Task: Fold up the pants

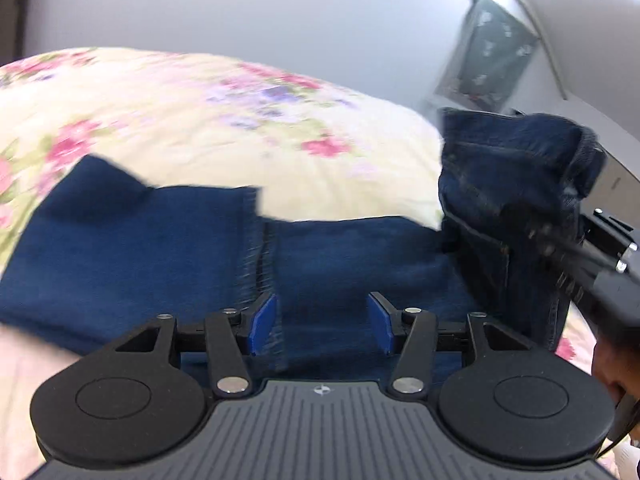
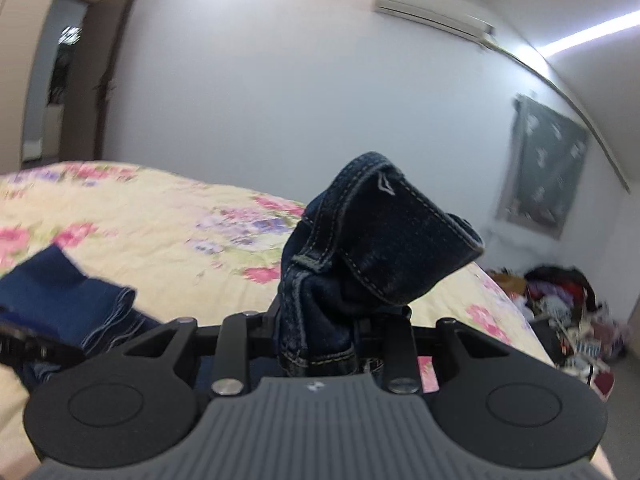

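Note:
Dark blue jeans (image 1: 168, 248) lie across a floral bedspread (image 1: 224, 120). My left gripper (image 1: 323, 322) is open, its blue pads on either side of the denim just above the cloth, holding nothing. My right gripper (image 2: 320, 320) is shut on the waistband of the jeans (image 2: 372, 248), lifted above the bed; its fingertips are hidden by the bunched denim. That raised waistband also shows in the left wrist view (image 1: 516, 184), with the right gripper to its right. The leg ends (image 2: 64, 300) lie flat at the left.
The bed's floral cover (image 2: 160, 224) fills the middle ground, with a white wall behind. A pile of clothes and clutter (image 2: 560, 304) lies on the floor at the right. A dark wall hanging (image 2: 544, 168) hangs at the right. A doorway (image 2: 56, 76) is at the far left.

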`<action>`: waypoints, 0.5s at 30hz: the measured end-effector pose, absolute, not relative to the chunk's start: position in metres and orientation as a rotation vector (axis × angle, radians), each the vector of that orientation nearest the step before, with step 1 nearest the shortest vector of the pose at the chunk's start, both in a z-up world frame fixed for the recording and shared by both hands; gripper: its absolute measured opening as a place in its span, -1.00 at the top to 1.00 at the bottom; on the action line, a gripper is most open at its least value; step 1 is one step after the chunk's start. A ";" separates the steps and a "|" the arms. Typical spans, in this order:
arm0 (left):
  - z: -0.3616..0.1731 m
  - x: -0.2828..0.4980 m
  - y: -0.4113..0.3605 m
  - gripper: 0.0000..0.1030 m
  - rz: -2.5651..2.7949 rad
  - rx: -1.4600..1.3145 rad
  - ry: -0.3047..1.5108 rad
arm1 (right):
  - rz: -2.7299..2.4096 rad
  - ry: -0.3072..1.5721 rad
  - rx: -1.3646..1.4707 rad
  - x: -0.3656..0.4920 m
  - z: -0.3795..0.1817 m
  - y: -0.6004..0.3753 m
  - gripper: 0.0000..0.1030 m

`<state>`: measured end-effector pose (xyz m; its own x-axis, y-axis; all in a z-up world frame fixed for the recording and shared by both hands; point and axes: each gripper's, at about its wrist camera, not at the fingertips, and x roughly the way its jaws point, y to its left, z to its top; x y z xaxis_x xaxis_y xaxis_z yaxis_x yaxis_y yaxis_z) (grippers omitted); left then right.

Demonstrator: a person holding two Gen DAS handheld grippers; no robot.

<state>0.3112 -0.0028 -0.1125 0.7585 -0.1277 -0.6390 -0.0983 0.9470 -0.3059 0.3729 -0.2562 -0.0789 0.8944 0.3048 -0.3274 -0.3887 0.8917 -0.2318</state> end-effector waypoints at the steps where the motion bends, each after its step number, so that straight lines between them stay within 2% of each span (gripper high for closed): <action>1: -0.115 0.308 0.006 -0.18 0.008 -0.334 0.725 | 0.391 0.286 -0.368 0.368 -0.086 -0.238 0.50; 7: -0.123 0.291 0.046 -0.18 0.113 -0.378 0.770 | 0.560 0.428 -0.762 0.349 -0.174 -0.144 0.47; 9: -0.124 0.290 0.054 -0.18 0.116 -0.398 0.768 | 0.541 0.393 -0.892 0.337 -0.201 -0.132 0.45; 13: -0.127 0.302 0.055 -0.18 0.107 -0.412 0.776 | 0.499 0.392 -0.829 0.332 -0.197 -0.137 0.36; 14: -0.127 0.304 0.052 -0.18 0.101 -0.420 0.778 | 0.486 0.398 -0.807 0.332 -0.195 -0.137 0.21; 15: -0.129 0.305 0.049 -0.18 0.089 -0.435 0.783 | 0.469 0.407 -0.788 0.337 -0.194 -0.132 0.17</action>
<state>0.3054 0.0491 -0.1286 0.7100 -0.0816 -0.6995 -0.2363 0.9081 -0.3458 0.3372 -0.1316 -0.1938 0.8226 0.2472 -0.5120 -0.5418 0.6137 -0.5743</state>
